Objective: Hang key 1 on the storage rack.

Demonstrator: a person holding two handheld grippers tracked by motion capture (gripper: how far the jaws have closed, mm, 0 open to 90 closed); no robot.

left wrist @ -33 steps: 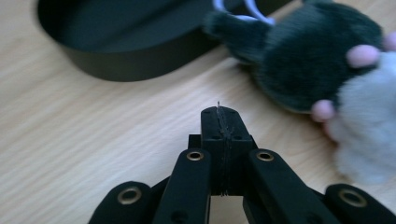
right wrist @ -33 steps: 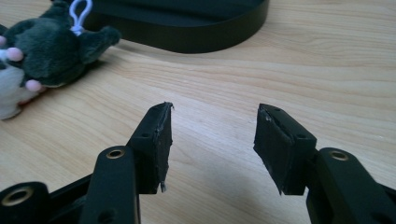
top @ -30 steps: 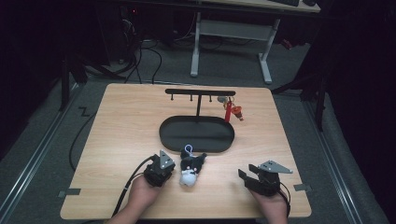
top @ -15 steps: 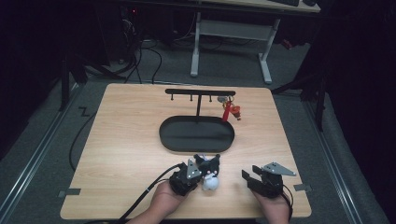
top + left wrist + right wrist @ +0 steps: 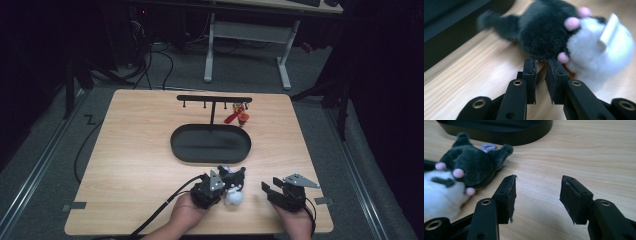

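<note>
The plush toy has shifted to the right along the near side of the tray since a second ago, and the left gripper has come with it; the right gripper has stayed where it was. The left gripper's jaws have just been opening a little, with a narrow gap between the pads and nothing pinched there; the toy lies right at the jaw tips, seemingly touching them, black body toward the tray and white head away. The left hand lies low near the table's front edge, gripper angled toward the tray. The right gripper, released, its jaws apart over bare wood, sits just right of the toy, held low in the right hand.
</note>
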